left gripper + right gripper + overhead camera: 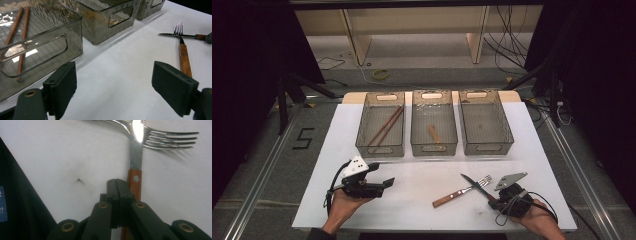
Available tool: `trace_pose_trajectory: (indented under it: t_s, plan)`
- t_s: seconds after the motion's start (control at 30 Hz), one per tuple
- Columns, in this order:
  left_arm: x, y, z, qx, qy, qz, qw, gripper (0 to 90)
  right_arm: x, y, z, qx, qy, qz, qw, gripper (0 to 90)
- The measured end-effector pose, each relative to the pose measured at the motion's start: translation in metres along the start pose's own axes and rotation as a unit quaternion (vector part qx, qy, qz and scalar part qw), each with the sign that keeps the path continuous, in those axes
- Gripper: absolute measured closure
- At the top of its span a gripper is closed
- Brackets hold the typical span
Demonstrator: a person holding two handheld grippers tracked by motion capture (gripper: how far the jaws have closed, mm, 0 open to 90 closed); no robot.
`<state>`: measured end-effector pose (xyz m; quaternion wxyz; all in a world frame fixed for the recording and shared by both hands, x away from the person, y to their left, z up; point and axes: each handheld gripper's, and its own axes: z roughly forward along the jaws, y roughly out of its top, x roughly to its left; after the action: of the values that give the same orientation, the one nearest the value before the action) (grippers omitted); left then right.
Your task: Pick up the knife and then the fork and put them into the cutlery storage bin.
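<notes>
**Knife at the right gripper, bins ahead**

The knife (475,186) lies low and right of centre in the high view, its blade crossing the tines of the fork (462,191), whose wooden handle runs down-left on the white counter (412,205). In the right gripper view the knife's wooden handle (133,185) sits just to the right of my closed jaws, touching or nearly touching them. My right gripper (116,181) is fully closed, pad against pad, and I see nothing between the pads; the handle lies alongside them, not in them. So I judge I am nudging or lining up on the knife, not holding it.

My left gripper (384,184) rests at the lower left of the high view, jaws wide apart and empty, pointed toward the cutlery; its own view has the fork (184,56) and knife (178,35) at the upper right.

Three smoky plastic bins stand in a row across the middle of the high view. The left bin (381,145) has two chopsticks (386,126), the middle bin (434,142) a short brown piece I cannot identify, and the right bin (486,140) looks empty.

The work looks like sorting cutlery into the bins, at the pickup step. Next I would need to open the right gripper, straddle the knife handle, close firmly, and lift clear without dragging the fork along.
</notes>
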<state>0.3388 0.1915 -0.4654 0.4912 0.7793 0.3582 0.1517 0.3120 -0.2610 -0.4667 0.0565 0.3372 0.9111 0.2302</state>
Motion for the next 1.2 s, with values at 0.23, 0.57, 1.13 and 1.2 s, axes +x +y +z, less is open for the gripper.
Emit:
trace_pose_trajectory:
  t_s: [0.23,0.57,1.13,1.2]
  plan:
    - [0.0,0.0,0.0,0.0,0.0,0.001,1.0,19.5,0.004,0.01,-0.015,-0.02,-0.007,-0.007,0.9998,81.8]
    - [0.0,0.0,-0.001,-0.005,0.002,-0.001,1.0,19.5,-0.008,0.008,-0.02,0.01,-0.028,0.028,0.9992,48.6]
    - [0.0,0.0,0.0,-0.004,0.002,0.0,1.0,19.5,-0.008,0.015,-0.003,0.07,-0.032,0.02,0.9969,64.0]
    - [0.0,0.0,0.0,-0.004,0.001,0.0,1.0,19.5,-0.007,0.016,-0.002,0.078,-0.036,0.015,0.9962,65.9]
